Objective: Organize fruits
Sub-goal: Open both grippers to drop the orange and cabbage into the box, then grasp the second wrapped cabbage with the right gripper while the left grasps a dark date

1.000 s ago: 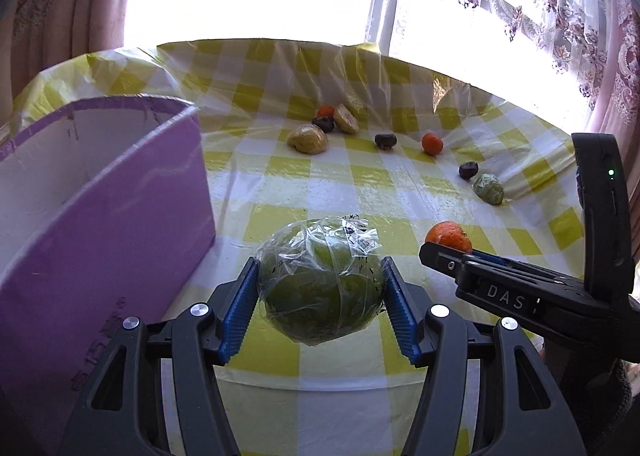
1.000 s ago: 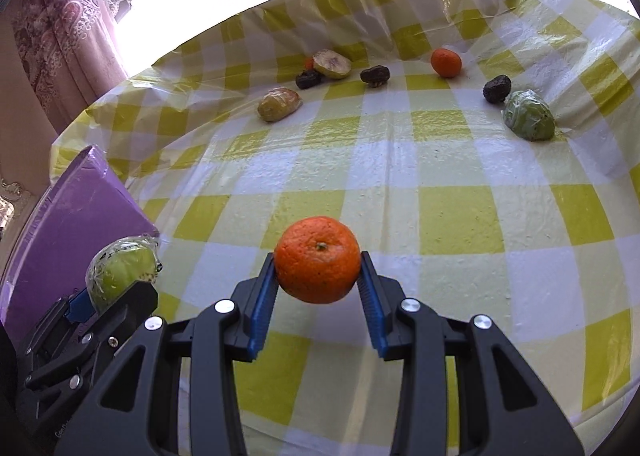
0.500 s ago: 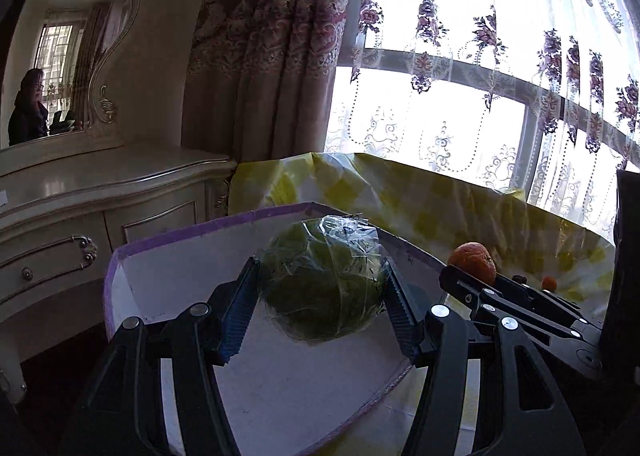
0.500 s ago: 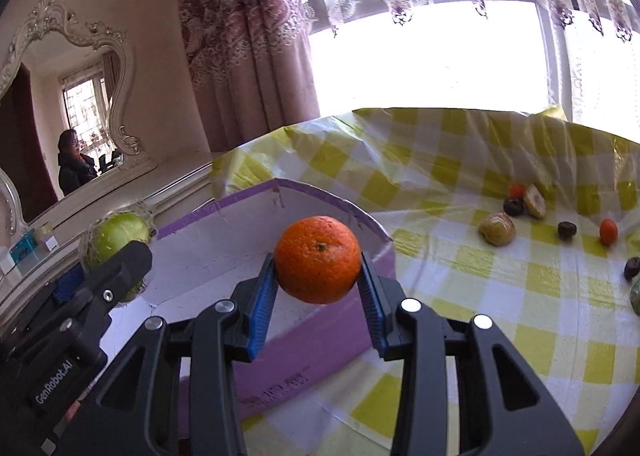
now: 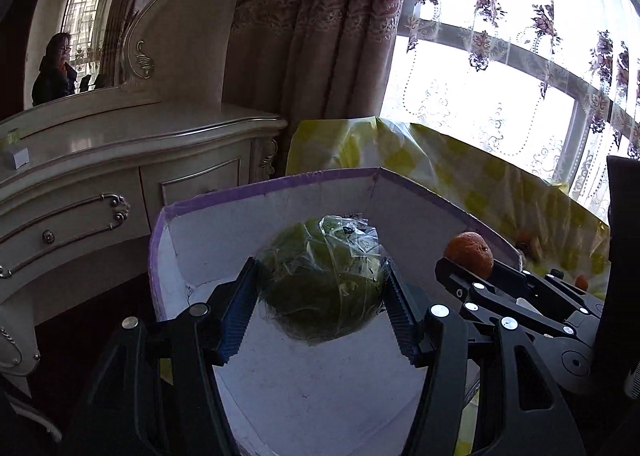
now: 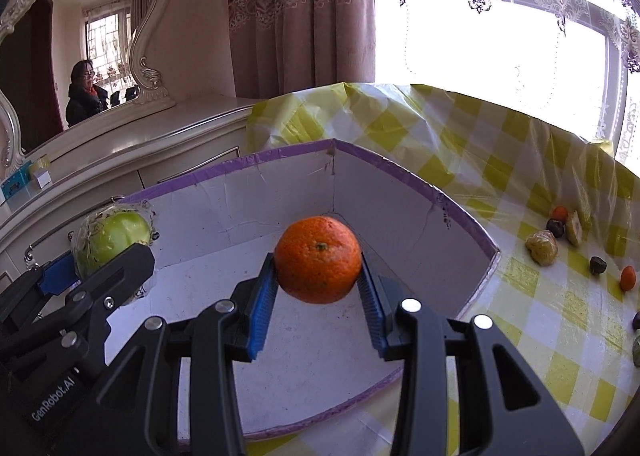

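Observation:
My left gripper [image 5: 320, 296] is shut on a green fruit wrapped in clear plastic [image 5: 320, 284] and holds it over the open purple box [image 5: 260, 192]. My right gripper [image 6: 318, 280] is shut on an orange [image 6: 318, 258] and holds it over the same box [image 6: 400, 172], whose white inside looks bare. The orange [image 5: 469, 254] and the right gripper show at the right of the left wrist view. The wrapped fruit [image 6: 114, 238] shows at the left of the right wrist view.
Several small fruits lie on the yellow checked tablecloth [image 6: 560, 328] at the right: a yellowish one [image 6: 542, 247], dark ones [image 6: 597, 265], small orange ones [image 6: 628, 278]. A cream dresser [image 5: 120, 176] with a mirror stands behind the box. Curtains and a window are beyond.
Both grippers have swung left from over the tablecloth to over the purple box, each still holding its fruit. In the last half second they came a little closer over the box.

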Demonstrator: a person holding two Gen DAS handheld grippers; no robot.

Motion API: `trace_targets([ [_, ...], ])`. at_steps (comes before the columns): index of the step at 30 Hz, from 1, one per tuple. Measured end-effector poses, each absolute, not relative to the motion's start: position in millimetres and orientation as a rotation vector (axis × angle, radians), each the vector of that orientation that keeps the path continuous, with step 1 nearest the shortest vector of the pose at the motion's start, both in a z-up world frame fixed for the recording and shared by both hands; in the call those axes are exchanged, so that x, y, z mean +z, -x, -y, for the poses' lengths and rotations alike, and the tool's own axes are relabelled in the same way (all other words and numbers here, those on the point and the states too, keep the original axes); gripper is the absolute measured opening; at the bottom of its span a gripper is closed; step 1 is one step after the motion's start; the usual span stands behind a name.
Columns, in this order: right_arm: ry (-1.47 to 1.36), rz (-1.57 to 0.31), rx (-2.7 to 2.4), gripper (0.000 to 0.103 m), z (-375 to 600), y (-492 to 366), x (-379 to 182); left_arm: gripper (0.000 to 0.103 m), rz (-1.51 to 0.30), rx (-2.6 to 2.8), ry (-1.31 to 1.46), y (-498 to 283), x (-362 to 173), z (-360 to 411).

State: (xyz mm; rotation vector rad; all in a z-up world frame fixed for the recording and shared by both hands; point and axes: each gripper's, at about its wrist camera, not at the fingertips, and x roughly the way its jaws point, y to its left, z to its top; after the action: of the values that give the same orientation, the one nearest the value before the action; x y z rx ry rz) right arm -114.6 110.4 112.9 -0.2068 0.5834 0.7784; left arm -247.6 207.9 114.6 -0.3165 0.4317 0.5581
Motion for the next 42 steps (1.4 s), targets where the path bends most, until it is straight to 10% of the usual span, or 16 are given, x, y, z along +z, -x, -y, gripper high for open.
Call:
trace_targets([
  [18,0.25,-0.636,0.758,0.042,-118.1,109.8,92.5,0.058,-0.456,0.569,0.339,246.5,111.7,-209.4],
  [23,0.254,-0.62,0.77,0.072,-118.4,113.5,94.7,0.079,-0.433,0.587,0.345,250.5,115.3,-210.4],
  [42,-0.007,-0.463,0.429,0.088,62.6,76.0,100.2,0.094,-0.2,0.206,0.032,230.8,162.3,-68.0],
])
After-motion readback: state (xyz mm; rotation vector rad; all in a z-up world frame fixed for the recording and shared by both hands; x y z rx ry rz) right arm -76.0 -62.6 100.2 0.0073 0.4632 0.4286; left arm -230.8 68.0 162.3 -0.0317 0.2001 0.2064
